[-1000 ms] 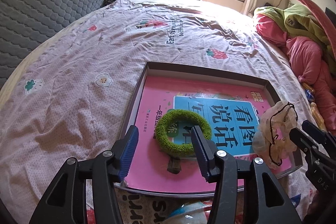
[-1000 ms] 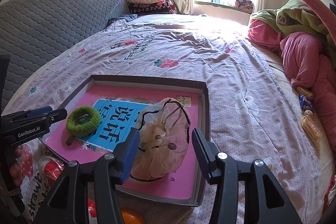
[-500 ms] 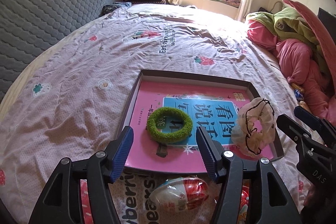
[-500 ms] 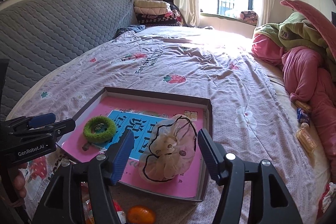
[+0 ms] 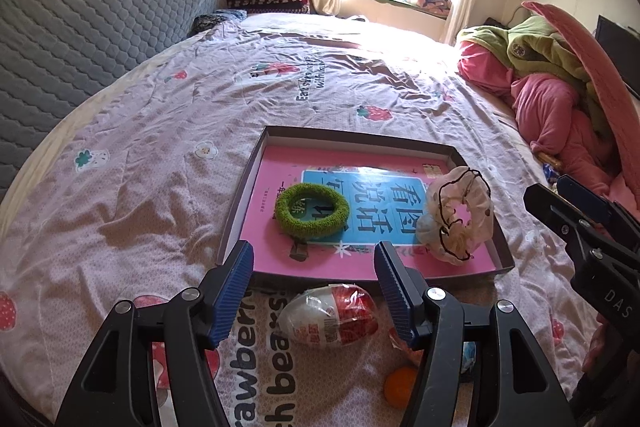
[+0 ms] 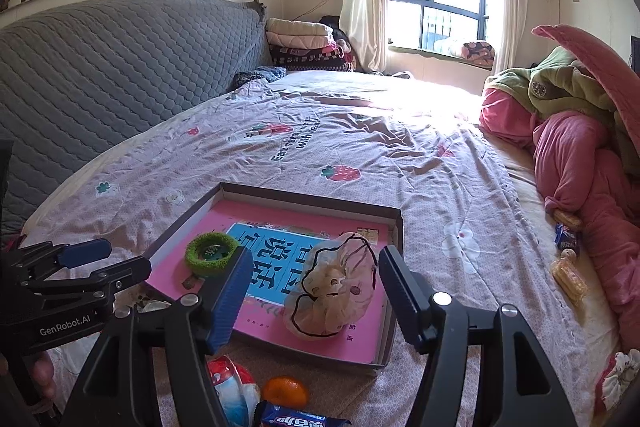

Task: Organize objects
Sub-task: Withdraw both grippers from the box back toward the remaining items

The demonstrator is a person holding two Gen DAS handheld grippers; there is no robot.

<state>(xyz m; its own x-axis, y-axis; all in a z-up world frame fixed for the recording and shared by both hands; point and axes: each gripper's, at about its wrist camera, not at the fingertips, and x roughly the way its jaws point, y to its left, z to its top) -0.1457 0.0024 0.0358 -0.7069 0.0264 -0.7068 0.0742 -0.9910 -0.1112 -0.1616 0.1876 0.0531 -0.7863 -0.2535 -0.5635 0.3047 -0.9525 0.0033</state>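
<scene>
A: Scrunchies, where are they? Both tools look wide and empty.

B: Yes, left tool and right tool hold nothing. Past them, green scrunchie and cream scrunchie lie in the tray, mid-frame, probably sorted there.

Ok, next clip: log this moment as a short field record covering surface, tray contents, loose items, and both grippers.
surface: bed cover with strawberry print
tray: holds pink book, green scrunchie, sheer cream scrunchie
loose items near tray: red and white egg-shaped packet, orange fruit, blue snack pack
left gripper: open, nothing between fingers
right gripper: open, holding nothing
</scene>
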